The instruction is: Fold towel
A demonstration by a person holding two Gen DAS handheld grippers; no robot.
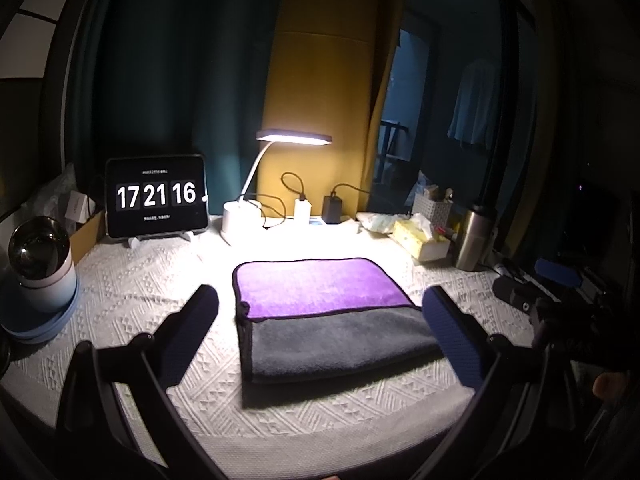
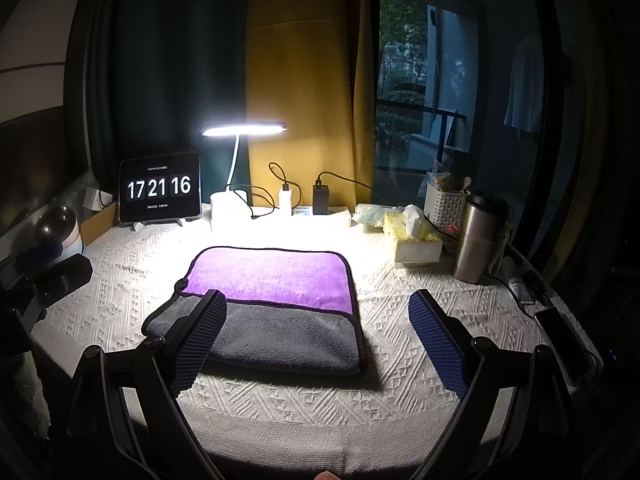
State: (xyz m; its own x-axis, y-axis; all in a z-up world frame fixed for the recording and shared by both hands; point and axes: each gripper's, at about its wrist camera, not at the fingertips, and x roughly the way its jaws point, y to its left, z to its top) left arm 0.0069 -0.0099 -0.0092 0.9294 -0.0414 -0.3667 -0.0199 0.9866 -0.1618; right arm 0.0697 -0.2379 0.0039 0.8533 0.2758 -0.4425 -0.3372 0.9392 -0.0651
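Observation:
A towel [image 1: 332, 320] lies on the white textured tablecloth, purple on its far part and with a grey flap folded over its near part. It also shows in the right wrist view [image 2: 276, 308]. My left gripper [image 1: 320, 300] is open and empty, its fingers held above the cloth on either side of the towel. My right gripper [image 2: 316, 312] is open and empty, its left finger over the towel's near left corner and its right finger to the right of the towel. The right gripper also shows at the right edge of the left wrist view [image 1: 556, 272].
A lit desk lamp [image 1: 294, 138], a tablet clock [image 1: 156, 196] and chargers [image 1: 332, 208] stand at the back. A tissue box [image 1: 424, 236], a basket [image 2: 444, 202] and a steel tumbler [image 2: 476, 236] stand at the right. A round device [image 1: 40, 260] stands at the left. A phone [image 2: 564, 344] lies at the right edge.

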